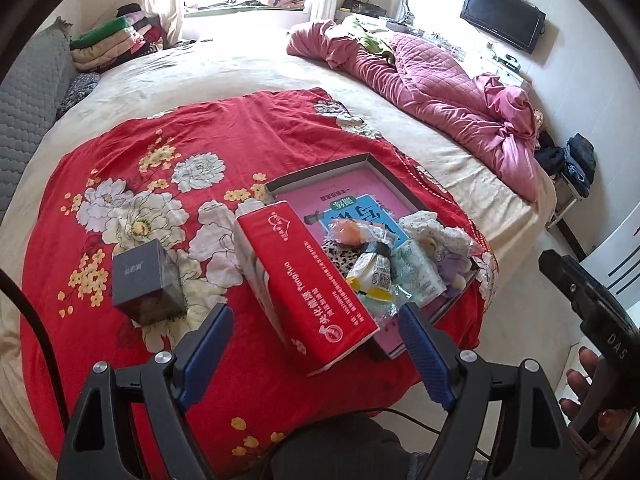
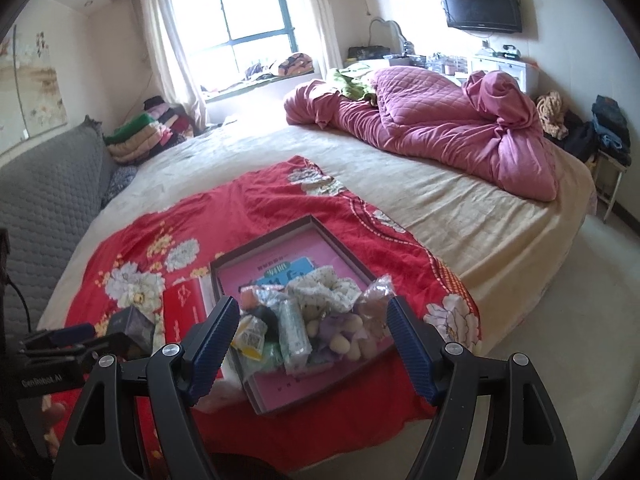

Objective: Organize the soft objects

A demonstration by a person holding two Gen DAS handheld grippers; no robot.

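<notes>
Far left on the red flowered blanket (image 1: 132,184) sits a small dark box (image 1: 146,282), standing alone, well apart from the rest. Next across, the left gripper (image 1: 316,344) hangs with its blue fingers (image 1: 208,344) spread wide and nothing between the pads; dead ahead lies the long red box (image 1: 308,284), its length running away from the gripper and slightly leftward, near end just beyond the fingertips. Moving right, the shallow tray (image 2: 316,226) holds the soft things in a heap (image 2: 304,320) at its near end: crinkly packets, a plush toy, a frilly cloth. The right gripper (image 2: 312,344) is spread just as wide, empty too, and that heap sits squarely framed between its fingers, straight ahead and a little below. By my read the right hand is nearer the heap, the left nearer the red box. Far right, a rumpled pink quilt (image 2: 432,120) lies across the bed
</notes>
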